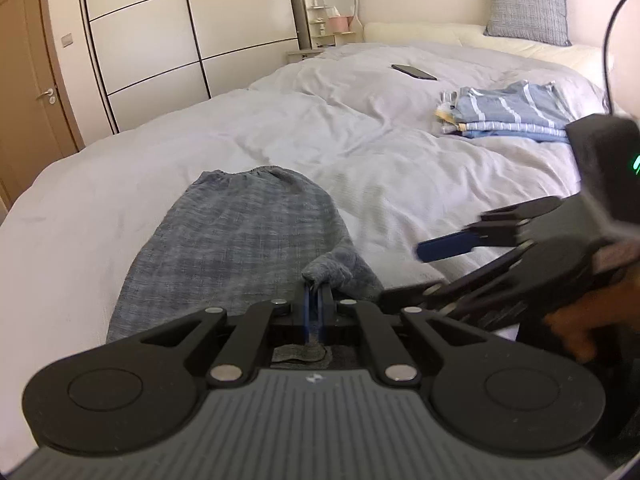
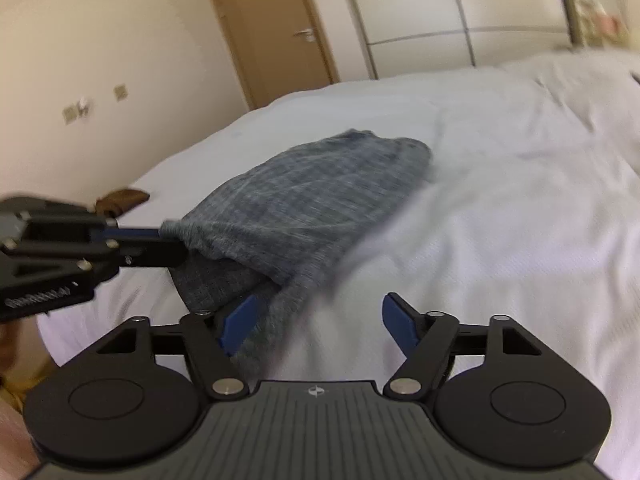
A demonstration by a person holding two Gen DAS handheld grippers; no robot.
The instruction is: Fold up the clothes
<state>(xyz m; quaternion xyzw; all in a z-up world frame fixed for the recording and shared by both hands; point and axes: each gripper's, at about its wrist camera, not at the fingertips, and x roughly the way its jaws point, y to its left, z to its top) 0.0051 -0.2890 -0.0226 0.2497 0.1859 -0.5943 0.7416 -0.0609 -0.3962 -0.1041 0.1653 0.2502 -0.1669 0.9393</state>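
Observation:
A grey-blue checked garment [image 1: 240,236] lies lengthwise on the white bed [image 1: 160,140], its gathered waistband at the far end. My left gripper [image 1: 316,286] is shut on a bunched near corner of it. The same garment [image 2: 304,208] shows in the right wrist view, with the left gripper [image 2: 168,240] clamping its left edge. My right gripper [image 2: 320,326] stands open just right of the garment's near end; its left blue finger [image 2: 238,326] touches the cloth and nothing lies between the two. The right gripper [image 1: 432,264] also appears blurred in the left wrist view, held by a hand [image 1: 580,328].
A stack of folded blue striped clothes [image 1: 508,114] sits at the far right of the bed. A dark phone [image 1: 414,72] lies further back, and a grey pillow [image 1: 528,4] leans on the headboard. A wardrobe [image 1: 188,28] and door [image 2: 272,28] stand left of the bed.

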